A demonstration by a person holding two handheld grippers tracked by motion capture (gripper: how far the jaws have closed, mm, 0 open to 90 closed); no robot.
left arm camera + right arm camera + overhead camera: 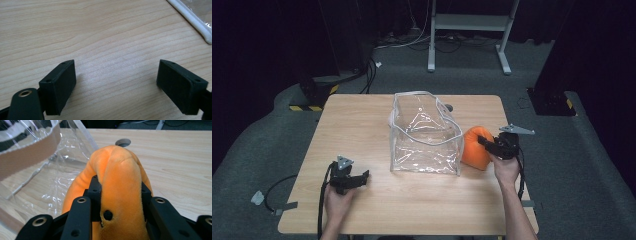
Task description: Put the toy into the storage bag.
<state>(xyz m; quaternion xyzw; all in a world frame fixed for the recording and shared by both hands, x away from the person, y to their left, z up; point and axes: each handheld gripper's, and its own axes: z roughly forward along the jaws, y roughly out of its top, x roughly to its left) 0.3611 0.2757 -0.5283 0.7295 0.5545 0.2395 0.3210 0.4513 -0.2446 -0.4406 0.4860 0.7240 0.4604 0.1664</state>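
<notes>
My left gripper (pixel 362 176) rests with jaws wide apart on the wooden table (pixel 362 125) left of the clear plastic bag (pixel 426 135), while my right gripper (pixel 486 142) squeezes the soft orange plush toy (pixel 117 182) just right of it, so next I judge I must lift it over the bag's open rim.

A recording lab, by the look of it: black curtains (pixel 272 35) close in behind the lone wooden table (pixel 362 125), grey carpet (pixel 592 165) lies around it, and cables (pixel 412 42) trail past a white stand (pixel 469 22) (beyond the table's far edge).
</notes>
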